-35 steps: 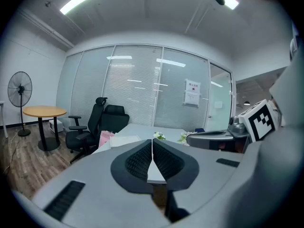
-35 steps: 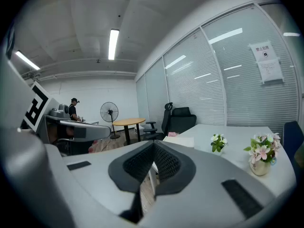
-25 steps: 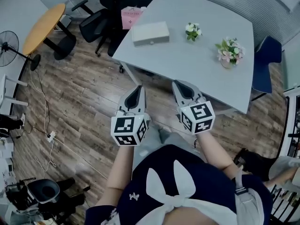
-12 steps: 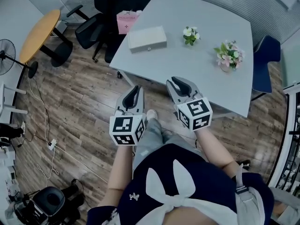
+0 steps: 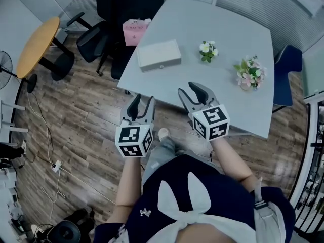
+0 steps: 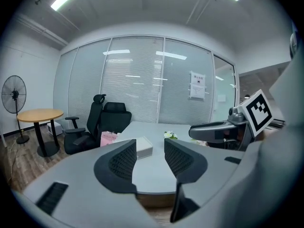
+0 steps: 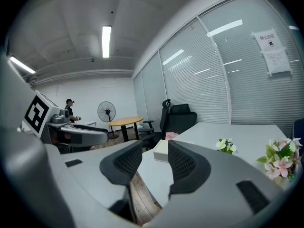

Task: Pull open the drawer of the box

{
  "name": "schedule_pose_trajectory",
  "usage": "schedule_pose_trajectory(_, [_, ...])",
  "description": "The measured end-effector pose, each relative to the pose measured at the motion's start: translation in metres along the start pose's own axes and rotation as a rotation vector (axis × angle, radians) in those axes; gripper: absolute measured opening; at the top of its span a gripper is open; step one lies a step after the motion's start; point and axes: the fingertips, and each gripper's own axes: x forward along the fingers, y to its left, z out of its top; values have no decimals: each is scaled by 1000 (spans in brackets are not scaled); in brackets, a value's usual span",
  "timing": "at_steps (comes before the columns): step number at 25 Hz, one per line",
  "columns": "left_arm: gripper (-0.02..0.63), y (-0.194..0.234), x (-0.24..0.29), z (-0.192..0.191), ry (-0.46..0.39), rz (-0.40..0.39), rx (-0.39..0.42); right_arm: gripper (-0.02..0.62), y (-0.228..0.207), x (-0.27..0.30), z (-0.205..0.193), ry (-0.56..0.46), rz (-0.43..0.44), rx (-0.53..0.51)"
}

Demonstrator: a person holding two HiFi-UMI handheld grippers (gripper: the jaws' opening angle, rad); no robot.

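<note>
Head view puts the box (image 5: 159, 55) at upper centre on the tabletop (image 5: 228, 105), long side toward us, well ahead of and between our left gripper (image 5: 143, 100) and right gripper (image 5: 188, 90), both opening with nothing between their jaws.

This is an office, most likely a meeting room. A large grey table (image 5: 217, 90) stands in the middle, with black swivel office chairs (image 5: 129, 4) and a blue chair (image 5: 287, 65) drawn up to it. A small round wooden table (image 5: 38, 44) sits to one side. The walls are glass partitions backed by slatted blinds (image 6: 135, 80), with printed notices (image 6: 198, 85) stuck on one pane. Strip lights (image 7: 106, 41) run along the ceiling. A pedestal fan (image 6: 13, 95) stands on the wood-plank floor (image 5: 76, 125), and cables (image 5: 50, 171) trail across it.
</note>
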Motion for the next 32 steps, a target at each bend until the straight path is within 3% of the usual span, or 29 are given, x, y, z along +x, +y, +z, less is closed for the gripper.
schedule_pose_trajectory(9, [209,38,38,5,37,4,-35,189,-20,45,1,66,1,-7])
schedule_pose_trajectory(32, [215,125,122,-11,151,-38,-101,192,-47,137,-17,184,-89,33])
